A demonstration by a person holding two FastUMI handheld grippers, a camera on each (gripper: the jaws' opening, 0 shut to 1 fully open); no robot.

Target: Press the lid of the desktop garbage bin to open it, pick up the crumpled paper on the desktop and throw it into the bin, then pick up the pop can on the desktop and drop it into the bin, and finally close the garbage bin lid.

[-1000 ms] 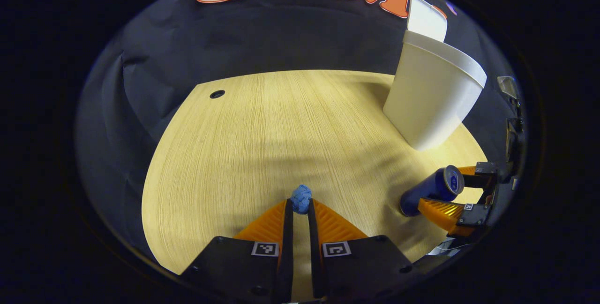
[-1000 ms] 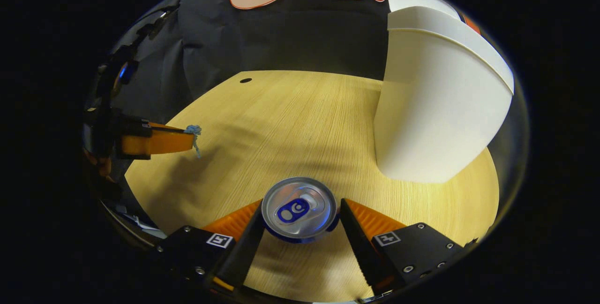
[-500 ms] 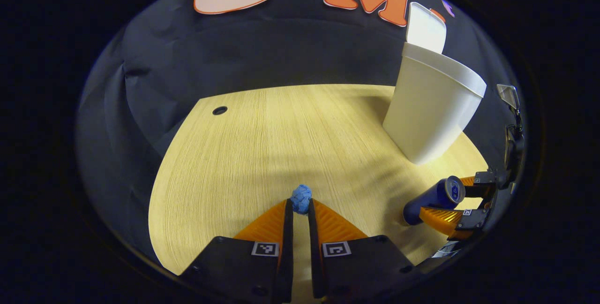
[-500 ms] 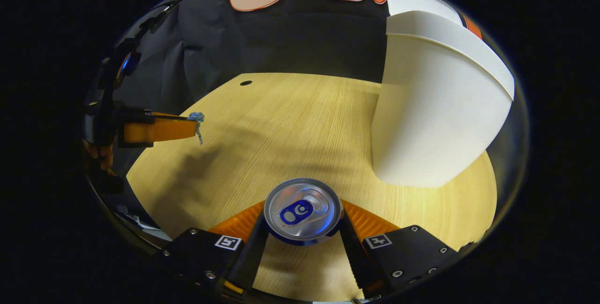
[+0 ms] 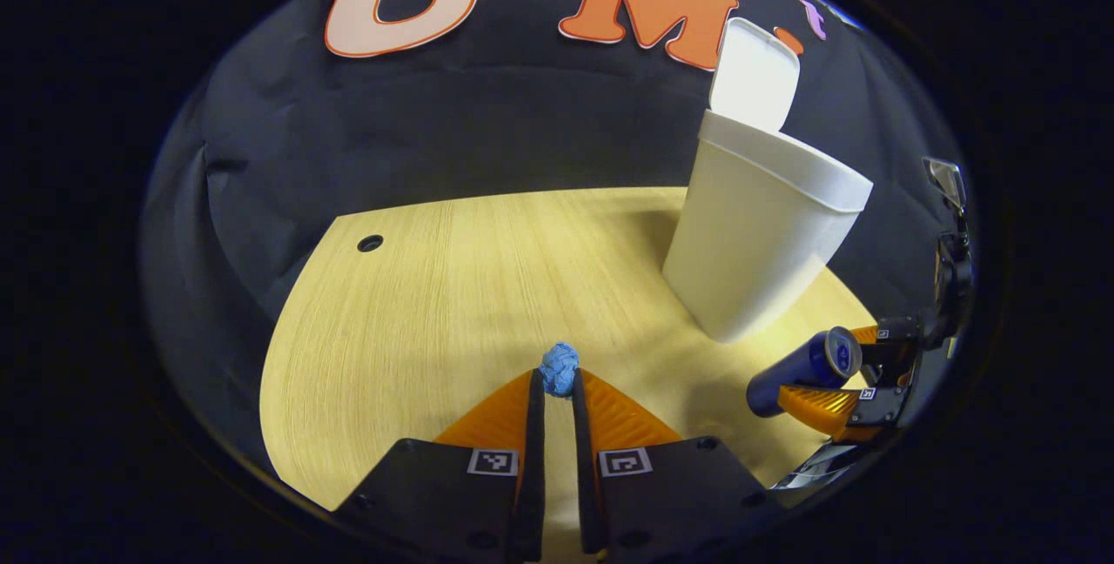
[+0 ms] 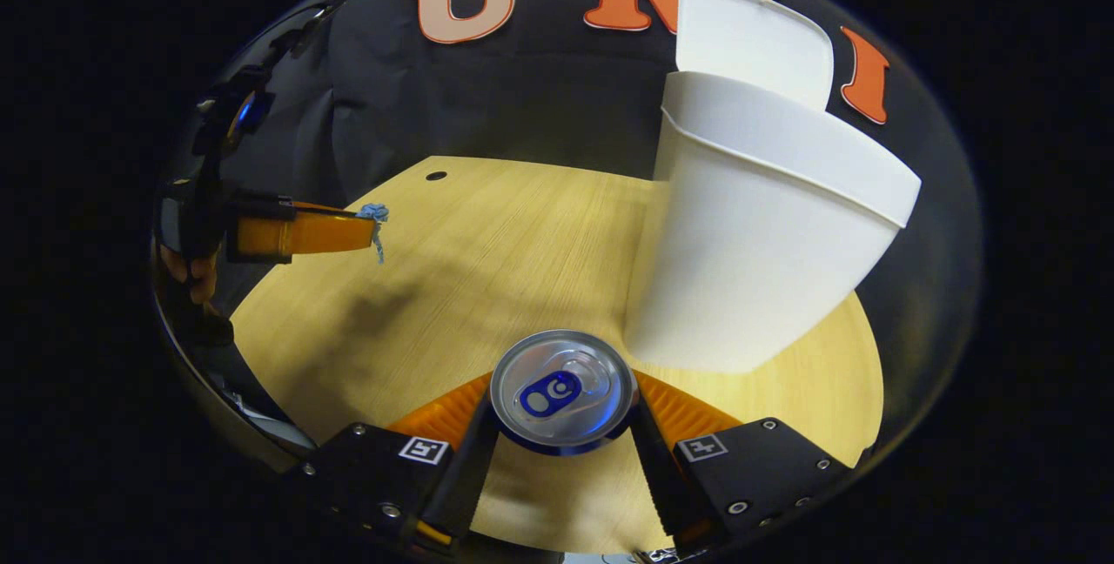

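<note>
A small blue crumpled paper (image 5: 559, 368) is pinched at the tips of my left gripper (image 5: 558, 379), held above the wooden table (image 5: 452, 285). In the right gripper view the same paper (image 6: 375, 214) shows at the left, at the end of that gripper's fingers (image 6: 305, 233). My right gripper (image 6: 561, 412) is shut on a blue pop can (image 6: 561, 390), whose silver top faces the camera. From the left gripper view the can (image 5: 805, 359) hangs lifted at the right. The white bin (image 5: 757, 242) stands with its lid (image 5: 753, 75) up; it looms close in the right gripper view (image 6: 766, 242).
A small round cable hole (image 5: 370, 243) sits in the table near its far left edge. A hand (image 6: 196, 272) holds the left gripper at the left rim of the right gripper view. Bare wood lies between the two grippers and the bin.
Both grippers have risen from the table with their loads. The right gripper closed fully on the can and lifted it. The bin sits lower and more central in both views.
</note>
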